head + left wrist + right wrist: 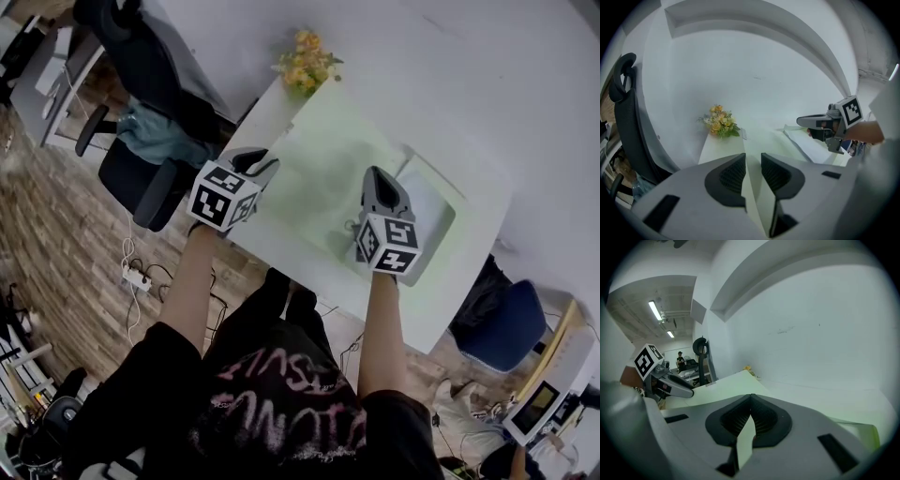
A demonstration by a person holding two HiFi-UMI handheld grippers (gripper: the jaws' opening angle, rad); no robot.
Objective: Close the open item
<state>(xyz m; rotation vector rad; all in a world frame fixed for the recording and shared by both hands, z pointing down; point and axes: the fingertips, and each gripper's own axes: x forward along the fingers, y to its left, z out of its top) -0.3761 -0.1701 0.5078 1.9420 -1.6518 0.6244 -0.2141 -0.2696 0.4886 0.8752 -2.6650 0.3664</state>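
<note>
A flat pale item [433, 208] with a raised rim lies spread open on the right part of the white table [441, 314]; in the left gripper view it shows as a flat white sheet [812, 146]. What kind of item it is I cannot tell. My right gripper [378, 180] hovers at its left edge, jaws closed tip to tip with nothing between them [750, 401]. My left gripper [256, 165] hangs over the table's left edge, its jaws apart with an empty gap [753, 161]. Each gripper view shows the other gripper: the right gripper [824, 123] and the left gripper [675, 386].
A bunch of yellow flowers [306, 62] stands at the table's far corner by the white wall. A black office chair [141, 66] is at the left, a blue chair [502, 323] at the right. A power strip [137, 277] and cables lie on the wood floor.
</note>
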